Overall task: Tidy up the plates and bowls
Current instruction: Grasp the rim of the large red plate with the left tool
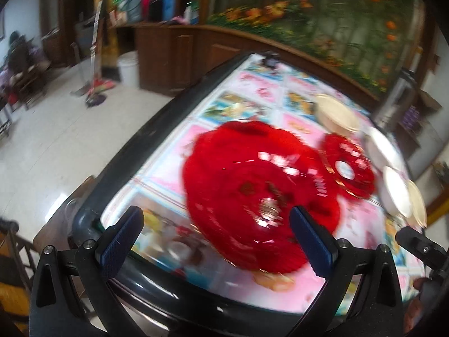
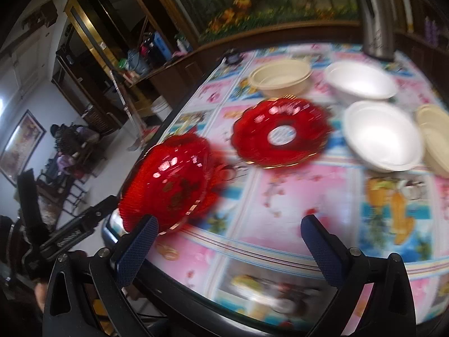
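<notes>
A large red glass plate (image 1: 252,191) (image 2: 171,179) lies near the table's left edge, just ahead of my left gripper (image 1: 216,221), which is open and empty. A smaller red plate (image 1: 348,165) (image 2: 282,133) lies beyond it. Two white bowls (image 2: 362,80) (image 2: 383,136), a cream bowl (image 2: 280,77) (image 1: 336,113) and a cream dish (image 2: 435,137) stand further right. My right gripper (image 2: 228,234) is open and empty above the table's front part. Both views are blurred by motion.
The table has a colourful patterned cloth (image 2: 294,196) and a dark rim (image 1: 126,151). A steel flask (image 2: 376,14) stands at the back right. The left gripper's body (image 2: 73,233) shows at the right view's left edge. Wooden cabinets (image 1: 179,53) and a white bucket (image 1: 129,67) stand beyond.
</notes>
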A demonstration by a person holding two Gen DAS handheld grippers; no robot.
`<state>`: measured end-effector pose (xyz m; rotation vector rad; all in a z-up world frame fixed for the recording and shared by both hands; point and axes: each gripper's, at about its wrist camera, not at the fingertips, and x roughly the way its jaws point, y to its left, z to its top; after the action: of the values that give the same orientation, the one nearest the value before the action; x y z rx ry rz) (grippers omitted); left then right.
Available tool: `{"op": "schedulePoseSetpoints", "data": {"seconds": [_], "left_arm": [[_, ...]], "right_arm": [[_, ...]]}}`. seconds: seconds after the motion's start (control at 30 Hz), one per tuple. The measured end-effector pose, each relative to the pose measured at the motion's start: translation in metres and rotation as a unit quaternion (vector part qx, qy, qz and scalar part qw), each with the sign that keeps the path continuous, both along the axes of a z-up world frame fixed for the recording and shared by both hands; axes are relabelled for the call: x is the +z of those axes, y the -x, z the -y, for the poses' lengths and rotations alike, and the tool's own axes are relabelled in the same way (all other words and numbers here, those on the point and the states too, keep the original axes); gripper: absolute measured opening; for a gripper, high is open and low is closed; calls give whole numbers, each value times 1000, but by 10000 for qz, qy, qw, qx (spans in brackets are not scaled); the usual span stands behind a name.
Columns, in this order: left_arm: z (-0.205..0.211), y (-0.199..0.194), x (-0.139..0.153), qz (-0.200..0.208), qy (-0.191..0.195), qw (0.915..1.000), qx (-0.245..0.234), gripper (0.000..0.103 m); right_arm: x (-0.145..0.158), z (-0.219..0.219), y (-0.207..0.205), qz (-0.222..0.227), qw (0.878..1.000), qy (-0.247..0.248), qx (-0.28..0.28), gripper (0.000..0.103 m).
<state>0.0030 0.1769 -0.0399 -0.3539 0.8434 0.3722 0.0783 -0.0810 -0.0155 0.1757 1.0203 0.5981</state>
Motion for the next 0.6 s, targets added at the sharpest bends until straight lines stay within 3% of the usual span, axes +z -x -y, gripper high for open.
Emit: {"op": "schedulePoseSetpoints", "data": {"seconds": [0.2,0.3,0.4,0.5,0.57,0.6], "left_arm": [[-17,-25,-20,-223,325,9991,120,102],[-18,-33,-26,-297,359,9988,116,88],[-19,-40,-35,-452,413,9981,49,71],[-21,-43,-46,-611,532,9967,40,35],[-23,-43,-51,-670,502,9964,127,17],[-23,-43,-52,-641,549,9964,121,17]], "right_arm": [[-33,-39,-35,-728,9970,-225,139,81],[-45,-51,-46,-929,9953,-247,101,66],[-55,-64,-55,-1047,9943,-177,123,60],[-61,-71,-60,-1105,9937,-83,138,54],[-66,-76,-60,-1091,9939,67,147,40],[-71,-80,-61,-1116,9934,192,183,22]]}}
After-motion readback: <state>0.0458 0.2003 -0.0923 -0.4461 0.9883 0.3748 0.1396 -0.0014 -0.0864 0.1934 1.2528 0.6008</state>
